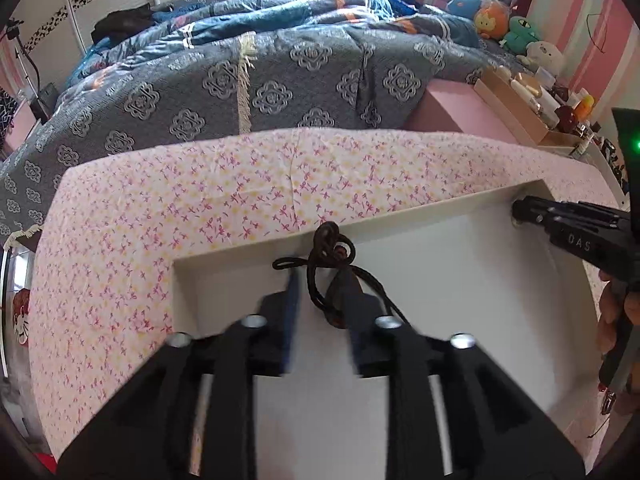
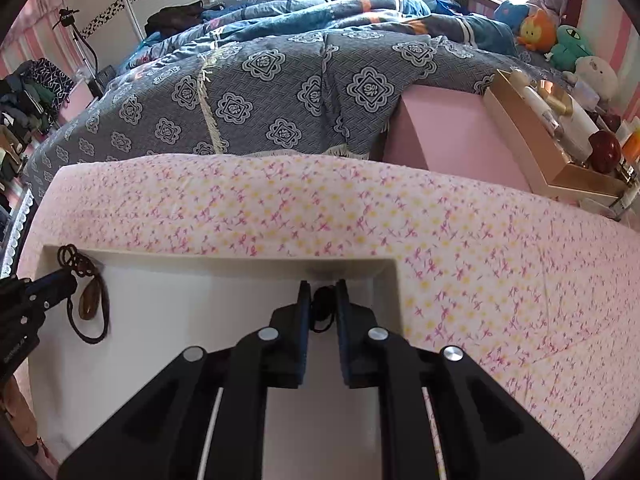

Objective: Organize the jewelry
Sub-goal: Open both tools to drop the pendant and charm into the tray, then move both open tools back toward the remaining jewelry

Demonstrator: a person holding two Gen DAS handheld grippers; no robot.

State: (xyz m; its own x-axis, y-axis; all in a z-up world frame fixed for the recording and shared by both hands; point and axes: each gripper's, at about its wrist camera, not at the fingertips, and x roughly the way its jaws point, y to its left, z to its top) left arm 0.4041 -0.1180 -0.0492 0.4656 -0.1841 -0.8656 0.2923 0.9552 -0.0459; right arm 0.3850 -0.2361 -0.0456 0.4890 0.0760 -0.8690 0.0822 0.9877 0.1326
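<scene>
Dark cord necklace point(image 1: 326, 264) between spread left tongs point(image 1: 318, 280), right tongs point(image 2: 322, 292) perhaps loosely around small black item point(image 2: 320, 308), white tray point(image 2: 180, 280)

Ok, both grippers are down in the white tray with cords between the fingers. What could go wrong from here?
The left gripper is open around the dark cord necklace, whose loops lie around both fingers; pulling back could snag and drag it out of the white tray. The right gripper has a small dark cord piece against the tray's far wall; it could catch similarly.
</scene>
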